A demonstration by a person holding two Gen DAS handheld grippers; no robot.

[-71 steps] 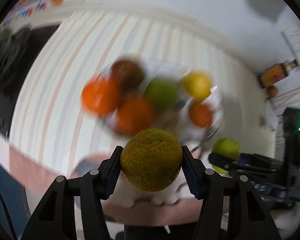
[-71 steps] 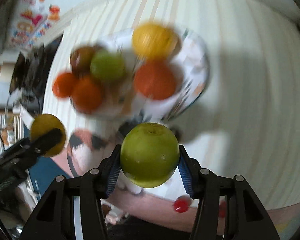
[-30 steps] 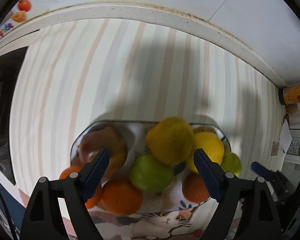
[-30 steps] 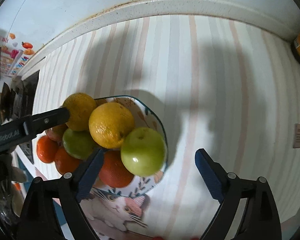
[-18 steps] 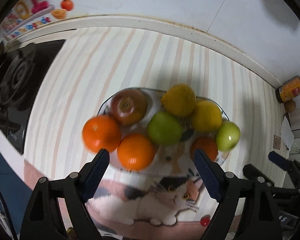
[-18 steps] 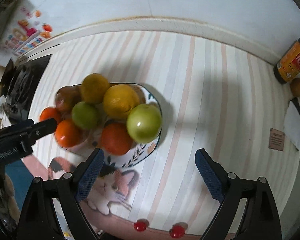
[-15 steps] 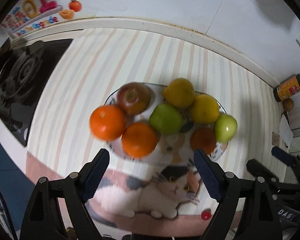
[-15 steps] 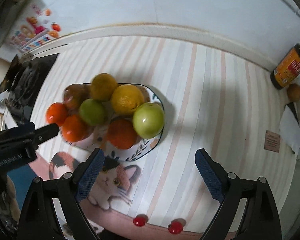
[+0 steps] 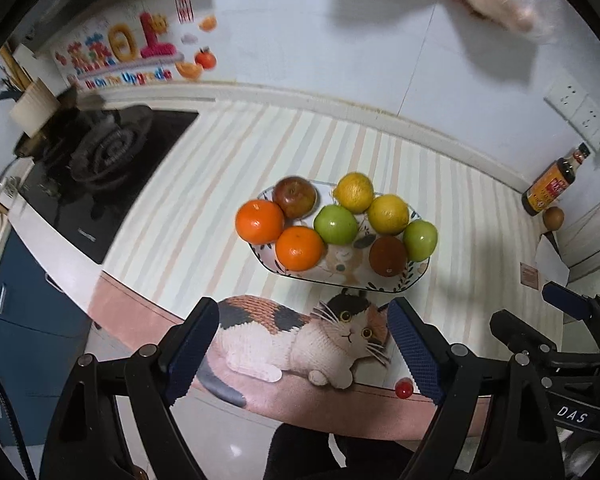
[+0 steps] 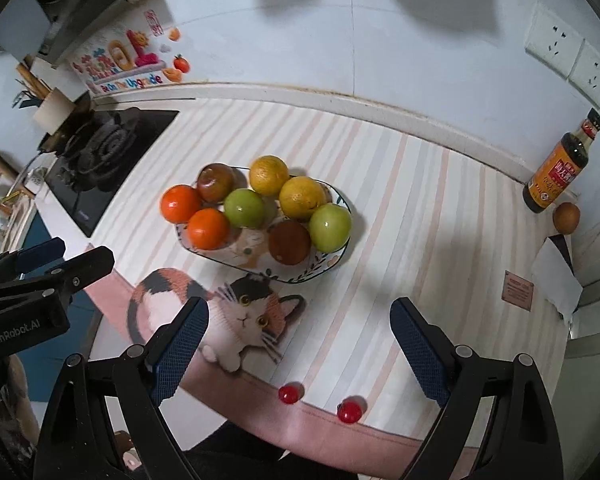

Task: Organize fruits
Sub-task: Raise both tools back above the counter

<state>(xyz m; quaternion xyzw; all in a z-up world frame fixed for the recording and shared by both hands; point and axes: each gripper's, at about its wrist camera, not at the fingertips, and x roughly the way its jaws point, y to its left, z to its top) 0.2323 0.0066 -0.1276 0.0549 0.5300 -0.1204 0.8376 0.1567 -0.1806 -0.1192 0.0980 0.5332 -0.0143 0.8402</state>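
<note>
My left gripper (image 9: 302,344) and right gripper (image 10: 300,342) both hang released, nothing between the jaws, above the counter edge. Beyond them all eight fruits sit on the patterned plate (image 9: 418,274), on the striped mat (image 10: 400,208) behind the cat print (image 9: 300,332). Sauce bottle (image 10: 560,170) far right.

This is a home kitchen. A long counter (image 10: 420,208) with a striped cloth runs along a white tiled wall (image 10: 340,40). Far off to the left of the claw sits a black gas stove (image 10: 100,152) with round burners, and above it hangs a hood (image 10: 60,8). Bright stickers (image 10: 128,64) with fruit and words are on the wall by the stove. Far to the right stands a brown sauce bottle (image 10: 560,168) below white wall plugs (image 10: 572,56). Straight ahead, a plate (image 10: 332,268) full of fruit sits on the cloth. Blue cupboard doors (image 9: 24,320) show under the counter.
</note>
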